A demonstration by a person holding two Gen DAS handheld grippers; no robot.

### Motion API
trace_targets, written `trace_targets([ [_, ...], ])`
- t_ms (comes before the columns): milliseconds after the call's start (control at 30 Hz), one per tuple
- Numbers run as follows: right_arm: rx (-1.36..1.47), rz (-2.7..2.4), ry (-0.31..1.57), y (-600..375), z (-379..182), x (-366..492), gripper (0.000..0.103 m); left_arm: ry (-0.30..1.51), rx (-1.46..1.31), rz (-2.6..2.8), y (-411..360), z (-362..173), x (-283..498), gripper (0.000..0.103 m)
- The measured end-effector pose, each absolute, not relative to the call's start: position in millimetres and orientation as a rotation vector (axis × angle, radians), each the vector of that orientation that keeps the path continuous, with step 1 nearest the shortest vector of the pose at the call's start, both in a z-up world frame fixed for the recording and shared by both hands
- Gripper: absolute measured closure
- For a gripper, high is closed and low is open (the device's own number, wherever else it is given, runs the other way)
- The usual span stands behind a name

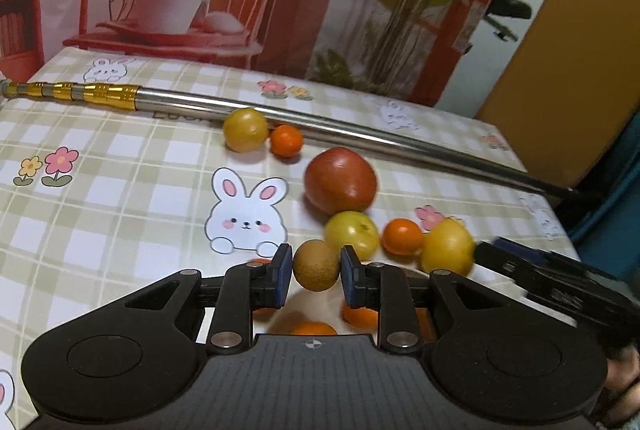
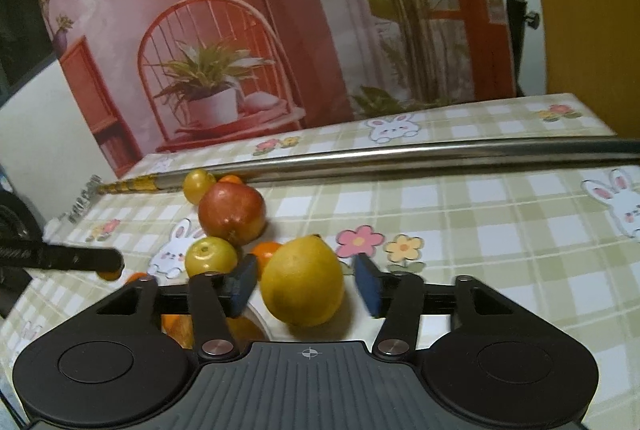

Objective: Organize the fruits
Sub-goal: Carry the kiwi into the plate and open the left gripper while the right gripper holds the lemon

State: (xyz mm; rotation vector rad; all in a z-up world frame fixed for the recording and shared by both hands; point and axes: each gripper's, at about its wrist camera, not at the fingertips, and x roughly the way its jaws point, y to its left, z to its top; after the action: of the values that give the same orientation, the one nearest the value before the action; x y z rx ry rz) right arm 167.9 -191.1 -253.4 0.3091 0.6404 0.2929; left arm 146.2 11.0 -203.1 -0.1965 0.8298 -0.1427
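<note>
A brown fruit [image 1: 316, 266] sits between the left gripper's [image 1: 316, 272] pads, which appear to touch both its sides, above a white plate [image 1: 308, 306] of oranges; the lemon [image 2: 303, 280] lies on the tablecloth [image 2: 480, 230] between the right gripper's [image 2: 308, 284] wide-open fingers, untouched; an apple [image 2: 232, 213] sits behind, near a metal pole [image 2: 400, 155].

Only partly hidden, unreadable lettering shows on the tablecloth [image 1: 120, 157].
</note>
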Motion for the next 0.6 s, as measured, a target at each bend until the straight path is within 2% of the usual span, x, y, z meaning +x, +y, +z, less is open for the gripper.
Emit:
trace_targets([
  [267, 0.394, 0.351, 0.686, -194.8, -280.5, 194.0, 0.048, 0.795, -0.181, -0.146, 8.5, -200.5, 127.9, 0.076],
  [600, 0.368, 0.37, 0.602, -194.1, -292.0, 177.5, 0.051, 0.803, -0.165, -0.142, 8.0, -207.6, 117.7, 0.076],
])
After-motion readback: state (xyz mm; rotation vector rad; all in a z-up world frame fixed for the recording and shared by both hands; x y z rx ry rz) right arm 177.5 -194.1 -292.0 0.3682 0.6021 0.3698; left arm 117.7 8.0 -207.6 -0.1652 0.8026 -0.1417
